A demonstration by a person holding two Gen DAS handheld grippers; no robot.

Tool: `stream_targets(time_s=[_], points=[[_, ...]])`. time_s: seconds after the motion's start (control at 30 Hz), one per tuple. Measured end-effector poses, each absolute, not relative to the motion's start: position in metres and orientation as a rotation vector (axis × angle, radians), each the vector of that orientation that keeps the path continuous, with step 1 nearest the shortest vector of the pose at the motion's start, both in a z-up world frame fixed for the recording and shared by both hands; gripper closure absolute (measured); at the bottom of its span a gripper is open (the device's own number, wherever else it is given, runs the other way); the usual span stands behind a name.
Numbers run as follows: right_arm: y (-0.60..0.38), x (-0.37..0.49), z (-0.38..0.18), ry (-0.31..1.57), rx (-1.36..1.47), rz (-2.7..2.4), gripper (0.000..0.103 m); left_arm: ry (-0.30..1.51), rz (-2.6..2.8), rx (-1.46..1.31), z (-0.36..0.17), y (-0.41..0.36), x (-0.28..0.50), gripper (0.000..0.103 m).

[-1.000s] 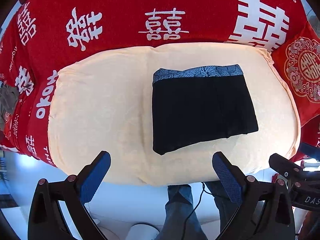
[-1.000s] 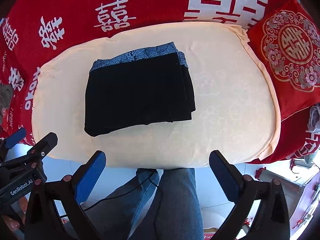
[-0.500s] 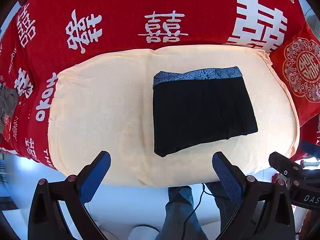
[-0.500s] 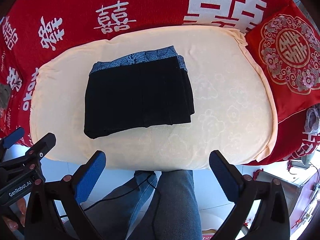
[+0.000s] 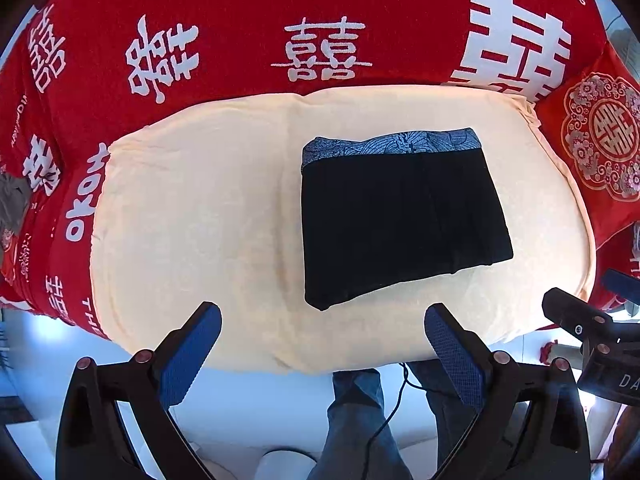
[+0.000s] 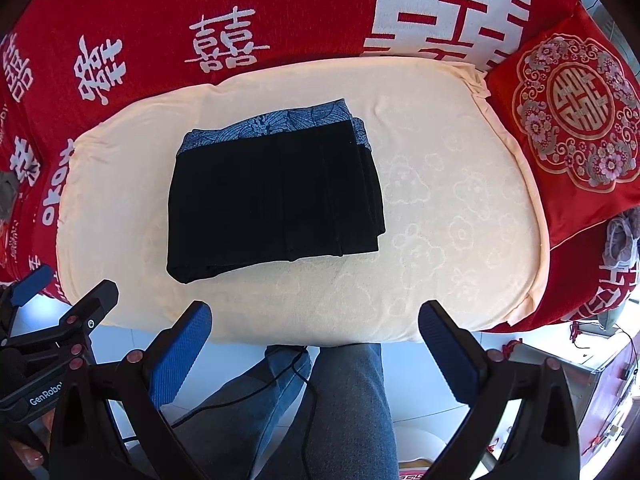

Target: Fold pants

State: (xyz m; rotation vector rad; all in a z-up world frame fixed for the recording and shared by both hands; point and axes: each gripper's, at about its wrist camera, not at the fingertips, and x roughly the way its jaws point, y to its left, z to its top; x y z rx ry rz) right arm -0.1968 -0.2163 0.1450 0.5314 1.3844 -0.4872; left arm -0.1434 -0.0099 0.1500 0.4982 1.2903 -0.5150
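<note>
1. On the cream cushion (image 5: 192, 216), our folded black pants (image 5: 400, 216) lie right of centre, waistband towards the far edge.
2. We hold the left gripper (image 5: 322, 340) and right gripper (image 6: 316, 336) spread wide off the near edge, empty; the right sits nearer.

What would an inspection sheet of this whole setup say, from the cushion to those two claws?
Surface: cream cushion with a faint embossed pattern, lying on a red blanket printed with white characters.
Job's things: black pants folded into a compact stack, patterned blue waistband at the far edge.
Clutter: red embroidered pillow to the right; grey fabric at the far left.
Grippers: left claw and right claw both open, empty, hovering over the cushion's near edge.
Cables: thin black cable across the person's jeans.
Surroundings: pale floor below.
</note>
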Motion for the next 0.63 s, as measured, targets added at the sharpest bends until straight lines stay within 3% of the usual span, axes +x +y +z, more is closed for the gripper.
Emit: stream_targets(time_s=[0.63], points=[[-0.212,-0.186,0.140,1.404,0.507,-0.483,0.000,1.303,-0.544,0.470,0.143,-0.006,-0.139,0.001]])
